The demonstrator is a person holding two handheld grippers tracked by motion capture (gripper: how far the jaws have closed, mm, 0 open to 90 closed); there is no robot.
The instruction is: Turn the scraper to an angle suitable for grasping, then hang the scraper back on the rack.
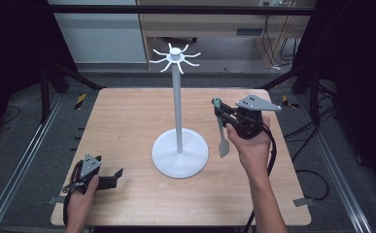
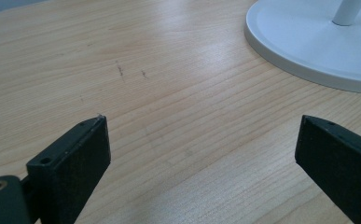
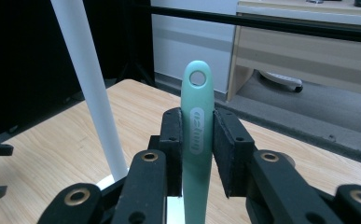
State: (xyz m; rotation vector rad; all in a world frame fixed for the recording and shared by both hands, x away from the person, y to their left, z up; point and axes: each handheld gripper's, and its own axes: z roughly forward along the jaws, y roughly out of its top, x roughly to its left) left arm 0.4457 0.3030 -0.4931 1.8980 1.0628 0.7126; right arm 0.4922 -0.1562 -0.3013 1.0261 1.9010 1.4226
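Wooden table [image 1: 127, 121], right gripper [image 3: 197, 140] clamping spatula [image 3: 197, 121], blade hidden below

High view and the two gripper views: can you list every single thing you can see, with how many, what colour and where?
utensil: one, pale green, hanging hole at its top end, held upright right of the stand's pole
stand: one, white, round base mid-table, tall pole, curved hooks on top
table: one, light wood, under everything
desk: one, light wood, behind the table
cables: several, dark, on the floor at the back right
right gripper: one, black, clamped on the utensil's handle, raised above the table
left gripper: one, black, jaws apart, low at the table's near left corner
hands: two, one on each gripper
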